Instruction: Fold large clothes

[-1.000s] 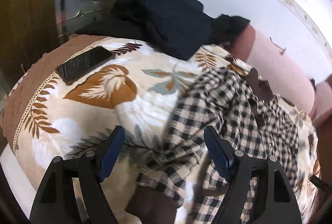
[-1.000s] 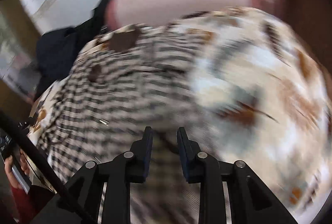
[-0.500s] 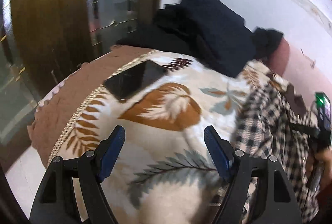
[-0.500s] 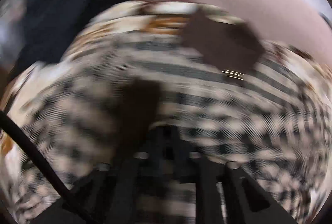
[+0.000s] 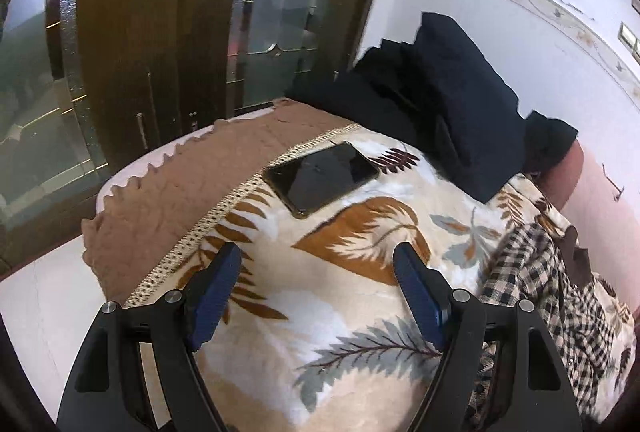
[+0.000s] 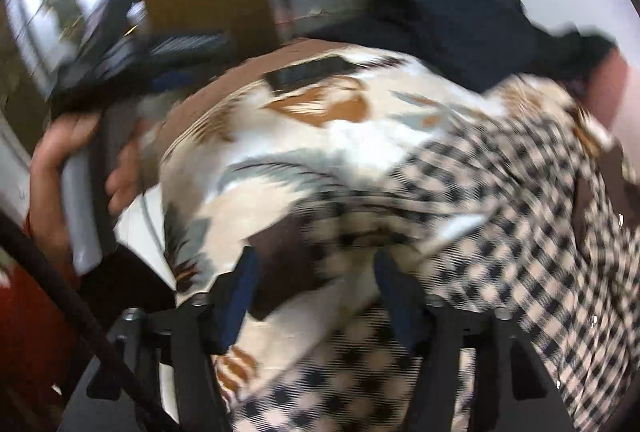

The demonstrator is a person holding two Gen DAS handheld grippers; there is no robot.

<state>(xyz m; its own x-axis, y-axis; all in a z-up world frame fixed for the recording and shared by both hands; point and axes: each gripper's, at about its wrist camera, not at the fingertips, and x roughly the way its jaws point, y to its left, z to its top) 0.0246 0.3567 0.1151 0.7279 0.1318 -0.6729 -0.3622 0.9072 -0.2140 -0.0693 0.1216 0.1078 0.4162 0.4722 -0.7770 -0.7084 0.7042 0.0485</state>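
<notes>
Since a second ago the right claw (image 6: 314,282) has gone from nearly closed to spread wide, and the left claw (image 5: 318,282) has swung away from the checked shirt (image 5: 548,296) toward the phone (image 5: 320,178).

Both claws are released, with nothing between their blue pads. One checked shirt lies crumpled on the bed: seen from the left claw it is off to the right and ahead, past the right finger, clear of the pads. From the right claw, the shirt (image 6: 500,216) spreads ahead and to the right, with a fold of it and a dark brown patch lying directly ahead between the two fingers; motion blur keeps me from telling whether the pads touch the cloth.

One leaf-print blanket (image 5: 348,304) covers the bed under both claws. One black phone lies flat on it, straight ahead of the left claw and a little left of centre, its edge at the blanket's woven trim. One pile of dark navy clothing (image 5: 452,112) sits farther ahead and to the right, against the white wall (image 5: 500,24). One wooden door with glass panels (image 5: 168,32) stands ahead on the left.

In the right wrist view, one bare hand (image 6: 56,168) grips the handle of the left claw, far to the left.
</notes>
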